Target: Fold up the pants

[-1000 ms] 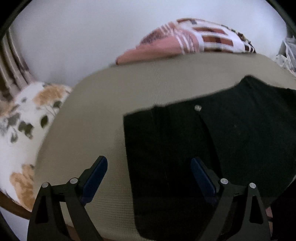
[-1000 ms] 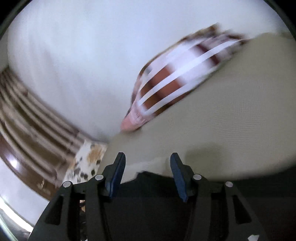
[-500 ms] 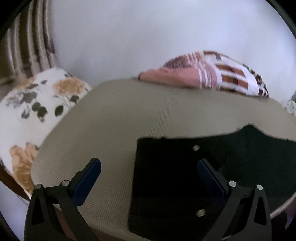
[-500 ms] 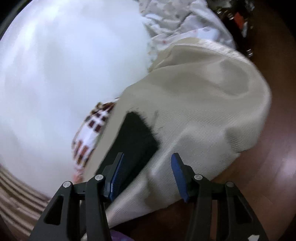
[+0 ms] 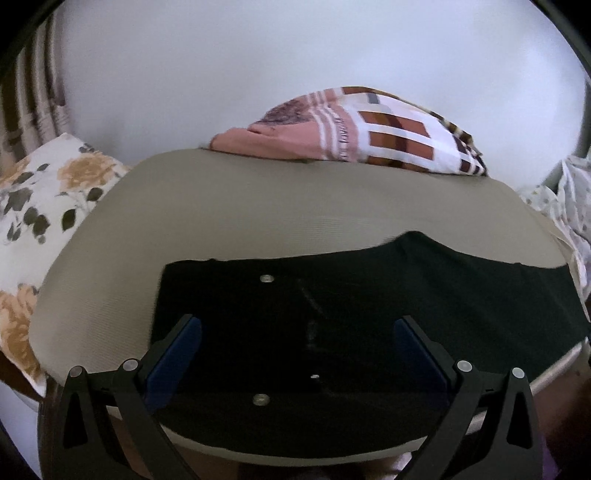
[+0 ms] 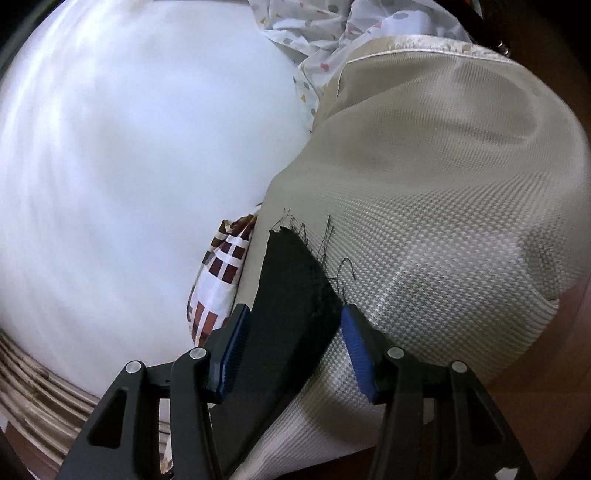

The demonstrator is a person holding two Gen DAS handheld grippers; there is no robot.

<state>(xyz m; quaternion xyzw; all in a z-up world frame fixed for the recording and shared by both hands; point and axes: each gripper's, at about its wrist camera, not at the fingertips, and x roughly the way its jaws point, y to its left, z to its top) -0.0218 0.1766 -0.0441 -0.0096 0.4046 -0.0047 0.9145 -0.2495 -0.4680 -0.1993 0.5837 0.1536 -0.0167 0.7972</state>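
Black pants (image 5: 332,314) lie flat on a beige textured cover (image 5: 258,206), waist end near me with two metal buttons. My left gripper (image 5: 297,332) is open, hovering over the waistband without touching it. In the right wrist view the frayed leg end of the pants (image 6: 291,288) lies on the beige cover (image 6: 443,203). My right gripper (image 6: 291,339) is open, its blue pads (image 6: 354,347) on either side of that leg end, not closed on it.
A pink and brown checked cloth (image 5: 362,133) lies at the cover's far edge against a white wall. A floral cushion (image 5: 40,206) is at the left. A white dotted cloth (image 6: 332,33) is bunched past the cover's right end. Brown floor shows beyond.
The left gripper has pulled back and centred over the waistband, showing a second button. The right gripper has swung from the waist area to the leg end, now close around it.
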